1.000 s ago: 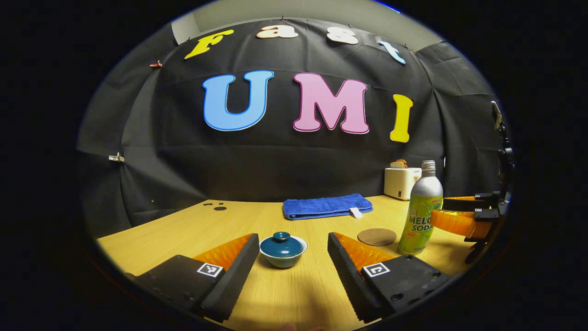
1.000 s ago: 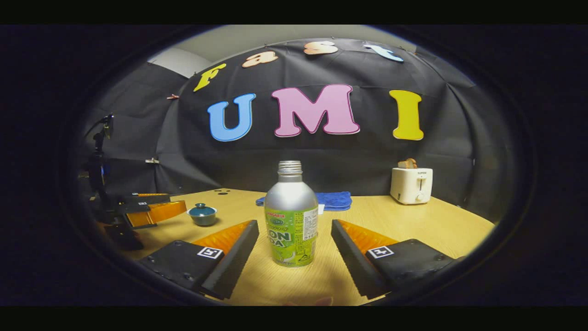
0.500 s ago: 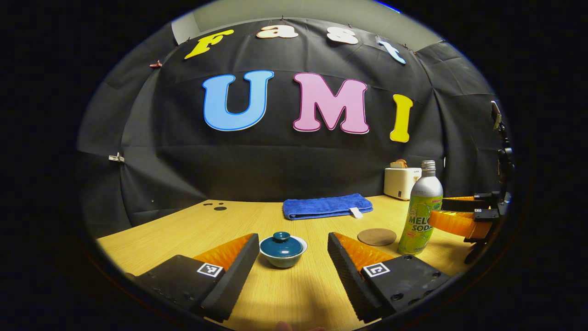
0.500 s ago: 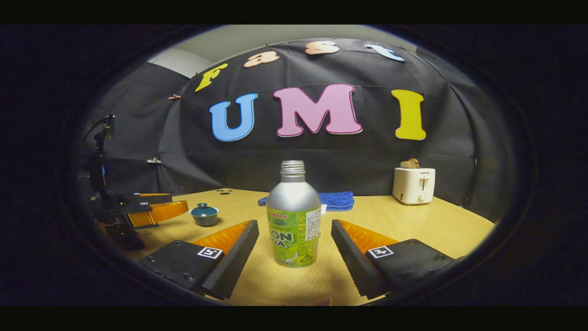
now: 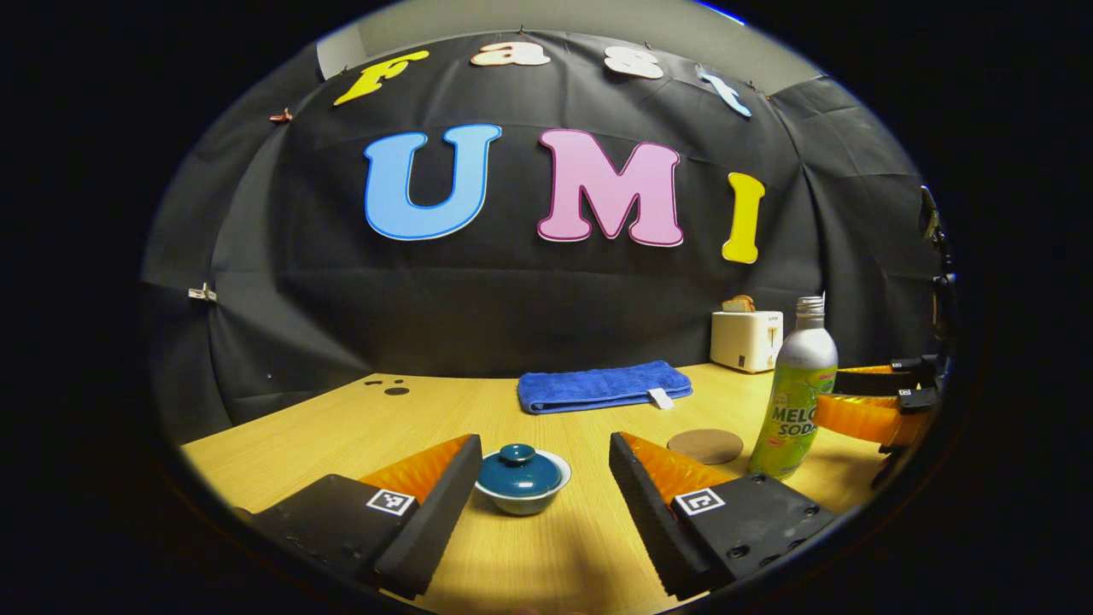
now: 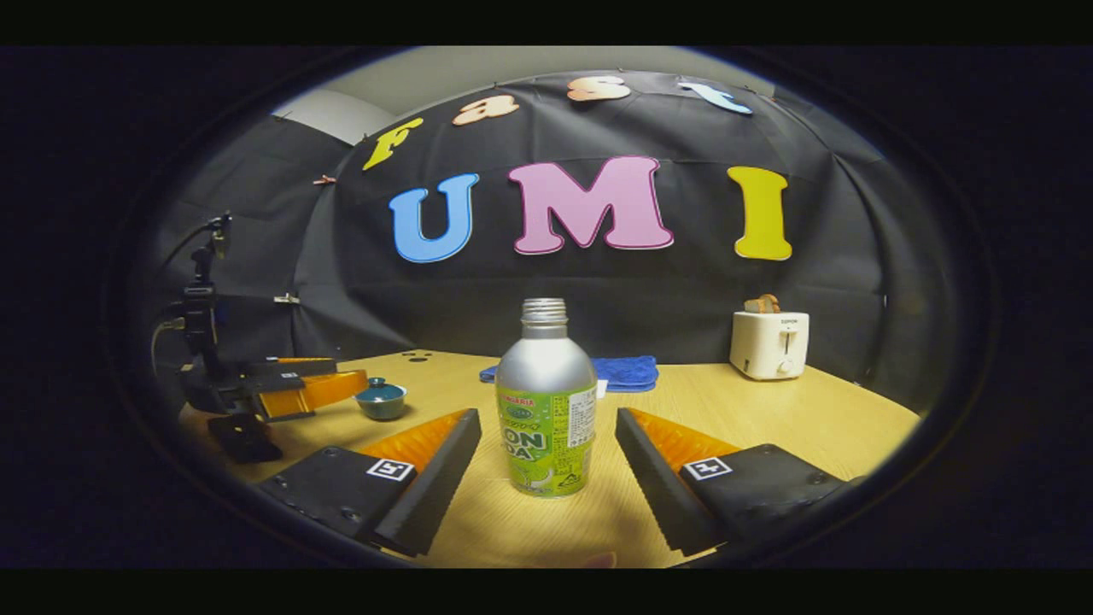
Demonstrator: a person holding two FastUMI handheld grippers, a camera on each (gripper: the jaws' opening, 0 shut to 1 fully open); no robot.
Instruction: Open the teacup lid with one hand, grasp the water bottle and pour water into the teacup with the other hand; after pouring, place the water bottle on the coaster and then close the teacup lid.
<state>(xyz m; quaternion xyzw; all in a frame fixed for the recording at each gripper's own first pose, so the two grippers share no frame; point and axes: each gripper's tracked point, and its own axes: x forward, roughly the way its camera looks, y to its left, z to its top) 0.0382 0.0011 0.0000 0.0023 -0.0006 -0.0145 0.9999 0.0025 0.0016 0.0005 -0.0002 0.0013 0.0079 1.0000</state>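
Left gripper view: left gripper (image 5: 540, 457) spread wide, 2 fingers flanking lidded teacup (image 5: 522, 478), no contact; coaster (image 5: 705, 445) right of teacup.

Right gripper view: right gripper (image 6: 546, 431) agape, water bottle (image 6: 546, 408) upright between fingers, untouched; teacup far left of bottle.

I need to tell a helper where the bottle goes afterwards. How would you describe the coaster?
On the wooden table, look ahead of the blue towel, just beside the soda bottle. The coaster is the flat brown disc there, the one thing lying flush.
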